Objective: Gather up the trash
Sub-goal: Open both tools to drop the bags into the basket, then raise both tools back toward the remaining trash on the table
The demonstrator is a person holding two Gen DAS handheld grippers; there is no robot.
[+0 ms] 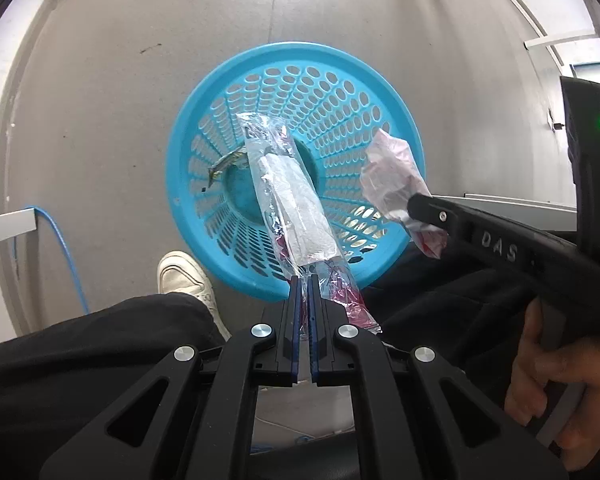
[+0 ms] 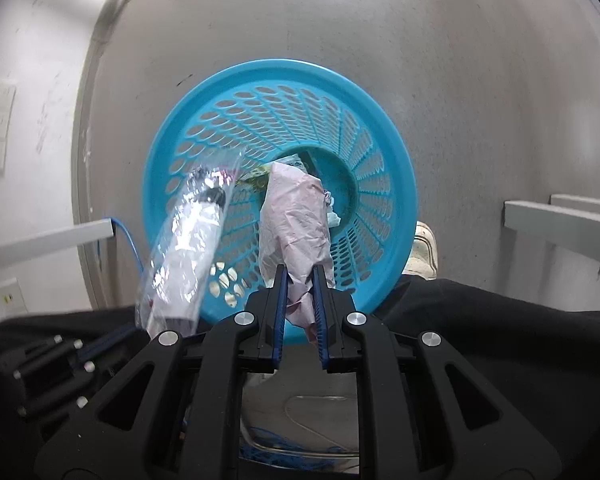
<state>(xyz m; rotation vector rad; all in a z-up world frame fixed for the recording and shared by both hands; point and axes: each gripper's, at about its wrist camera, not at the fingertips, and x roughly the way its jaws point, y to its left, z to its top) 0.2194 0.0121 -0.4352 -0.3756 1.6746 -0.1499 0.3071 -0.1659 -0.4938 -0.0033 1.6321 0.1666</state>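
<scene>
A: What is each tool holding?

B: The left gripper (image 1: 303, 280) has its jaws pinched tight on the near end of a clear plastic wrapper (image 1: 290, 204) with white paper folded inside it. The right gripper (image 2: 300, 270) is clamped on a crumpled pink paper (image 2: 296, 216), its blue pads (image 2: 281, 312) pressing the wad from both sides with a narrow gap between them

A: Where does the trash sit relative to the tools?

B: The wrapper runs straight out ahead of the left fingertips, over the mouth of the blue basket (image 1: 236, 68). The pink paper sticks out ahead of the right fingertips, also over the basket's opening. Seen from the left wrist, the pink paper (image 1: 396, 176) hangs off to the right of the wrapper, above the basket's right rim, and the right gripper (image 1: 420, 204) comes in from that side with a hand (image 1: 548, 376) on its handle

A: And the basket itself?

B: It stands on the grey floor (image 1: 100, 140), below and ahead of both tools, mouth up. A few scraps lie at its bottom, among them a yellowish-green wrapper (image 1: 226, 164) to the left of the left gripper's load

A: Anything else close by?

B: A white shoe (image 1: 184, 276) rests on the floor just beside the basket's near rim, with black trousers (image 1: 80, 344) under the left gripper, and a blue cable (image 1: 66, 252) trails along the floor further to its left
</scene>
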